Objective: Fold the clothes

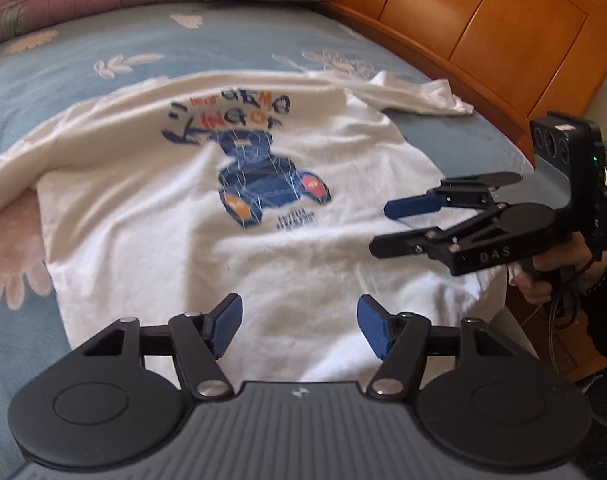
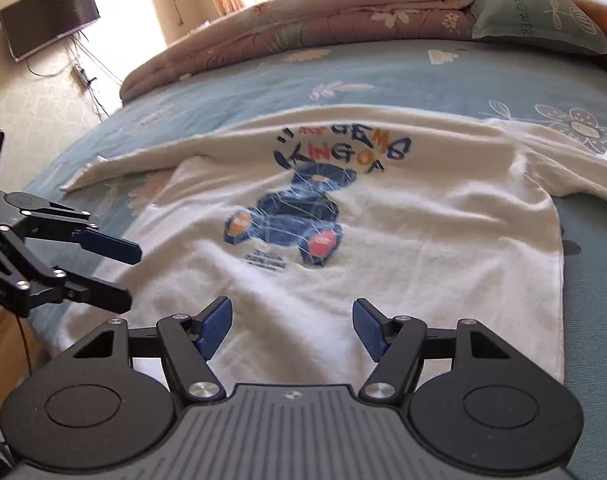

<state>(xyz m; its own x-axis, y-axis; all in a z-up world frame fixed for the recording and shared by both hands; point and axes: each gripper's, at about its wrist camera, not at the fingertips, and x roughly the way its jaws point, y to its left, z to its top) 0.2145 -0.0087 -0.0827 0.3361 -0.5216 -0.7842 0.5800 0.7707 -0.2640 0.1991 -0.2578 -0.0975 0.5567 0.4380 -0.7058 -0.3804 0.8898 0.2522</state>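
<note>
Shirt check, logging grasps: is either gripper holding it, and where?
Nothing is held. Left gripper and right gripper stand open above the shirt.

Home bedroom — bed (image 2: 383, 76) (floral sheet), wooden headboard (image 1: 483, 28), quilt (image 2: 303, 24)

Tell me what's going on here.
A person holds a gripper in each hand over a white T-shirt spread print side up on a bed. The left gripper and right gripper both hang open above the hem end, with nothing between the jaws. No fold is made yet: both sleeves lie spread out to the sides. A folded quilt and a pillow lie at the far end.
</note>
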